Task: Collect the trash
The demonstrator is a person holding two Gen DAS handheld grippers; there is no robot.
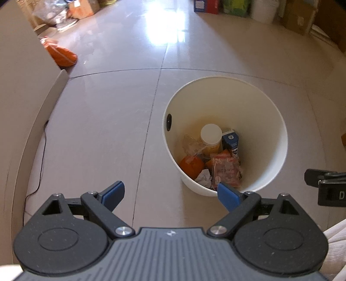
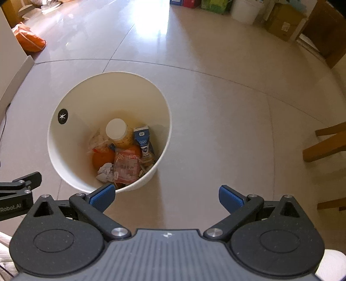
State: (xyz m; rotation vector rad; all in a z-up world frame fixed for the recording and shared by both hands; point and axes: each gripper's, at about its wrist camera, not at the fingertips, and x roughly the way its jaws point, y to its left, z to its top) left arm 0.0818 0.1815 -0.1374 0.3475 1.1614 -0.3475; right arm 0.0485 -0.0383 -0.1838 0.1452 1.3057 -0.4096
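Observation:
A white round bin (image 1: pixel 270 121) (image 2: pixel 71 103) stands on the tiled floor. Inside lie a bottle with a white cap (image 1: pixel 211 134) (image 2: pixel 116 129), a blue carton (image 1: pixel 231 140) (image 2: pixel 142 138), an orange fruit (image 1: pixel 191 166) (image 2: pixel 102 158), a pink wrapper (image 1: pixel 225 170) (image 2: pixel 126 166) and crumpled white paper (image 1: pixel 203 178) (image 2: pixel 106 171). My left gripper (image 1: pixel 170 194) hovers open just left of the bin, holding nothing. My right gripper (image 2: pixel 167 196) hangs open to the bin's right, also empty. Each gripper's body shows at the edge of the other's view.
An orange bag (image 1: pixel 61 55) (image 2: pixel 28 40) lies by a beige wall panel at the far left. Boxes (image 2: pixel 285 21) and a white bucket (image 2: pixel 246 9) line the back. Wooden chair legs (image 2: pixel 324 147) stand at the right. A black cable (image 1: pixel 42 155) runs along the left floor.

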